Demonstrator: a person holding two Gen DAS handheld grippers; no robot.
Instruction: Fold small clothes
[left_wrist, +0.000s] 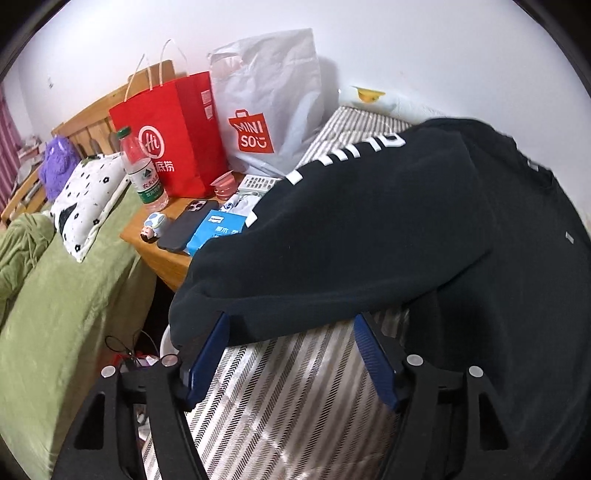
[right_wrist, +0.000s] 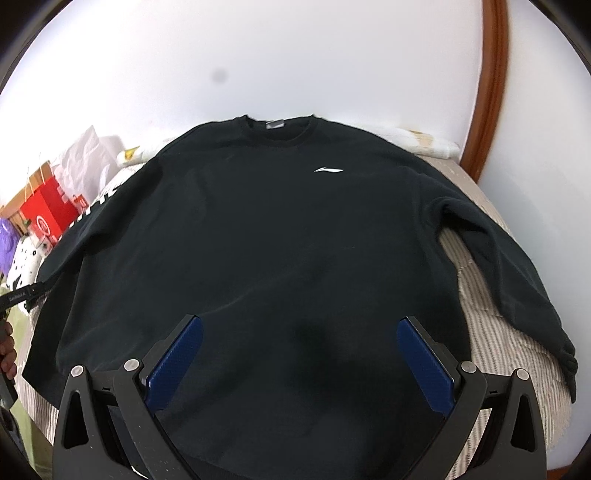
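A striped grey-and-white bed cover (left_wrist: 280, 391) carries the black long-sleeved sweatshirt (right_wrist: 266, 236), spread flat, collar toward the wall. The left tongs (left_wrist: 291, 332) stand wide at its sleeve cuff, the right tongs (right_wrist: 299, 332) wide and empty above the hem. That sleeve overhangs the cluttered wooden desk (left_wrist: 166, 254), so a careless pull might sweep the black phone (left_wrist: 186, 229) off.

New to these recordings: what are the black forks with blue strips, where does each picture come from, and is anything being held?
Each fork is a hand-held two-finger gripper; a person carries one in each hand, each bearing a forward-looking fisheye camera. The left gripper stands open at a sleeve cuff of the black sweatshirt, with nothing between its blue pads. The right gripper is open above the sweatshirt's lower front, gripping nothing. The sweatshirt lies spread face up on a striped cover. Beside it, a wooden table carries a red bag, white bag, water bottle and phone.
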